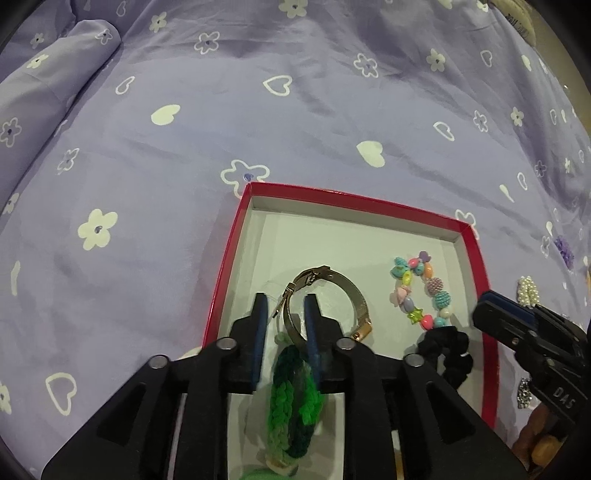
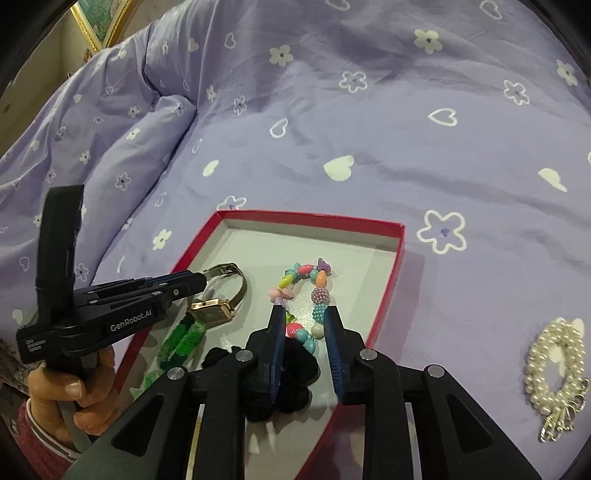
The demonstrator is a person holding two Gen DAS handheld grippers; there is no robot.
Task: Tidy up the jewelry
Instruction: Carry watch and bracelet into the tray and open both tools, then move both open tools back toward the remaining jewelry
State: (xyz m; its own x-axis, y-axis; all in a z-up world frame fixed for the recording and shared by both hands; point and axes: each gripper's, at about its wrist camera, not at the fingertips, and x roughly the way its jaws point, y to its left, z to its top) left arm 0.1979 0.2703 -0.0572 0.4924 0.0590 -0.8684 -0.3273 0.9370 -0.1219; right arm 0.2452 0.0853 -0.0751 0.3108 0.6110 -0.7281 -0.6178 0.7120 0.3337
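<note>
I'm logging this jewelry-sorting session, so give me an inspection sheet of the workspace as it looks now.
Surface: purple bedspread with flower and heart prints, rumpled.
Job's things: red box holds a watch, green braid, bead bracelet and black scrunchie. Pearl piece lies outside on the bedspread.
Clutter: a small purple item and a sparkly item beside the box, too small to identify.
Grippers: left gripper open over the green braid and the watch strap; right gripper open over the bead bracelet and scrunchie; neither presses on anything.
Cables: nothing seen.
Surroundings: gilt frame at the far corner; a hand on the left grip.
</note>
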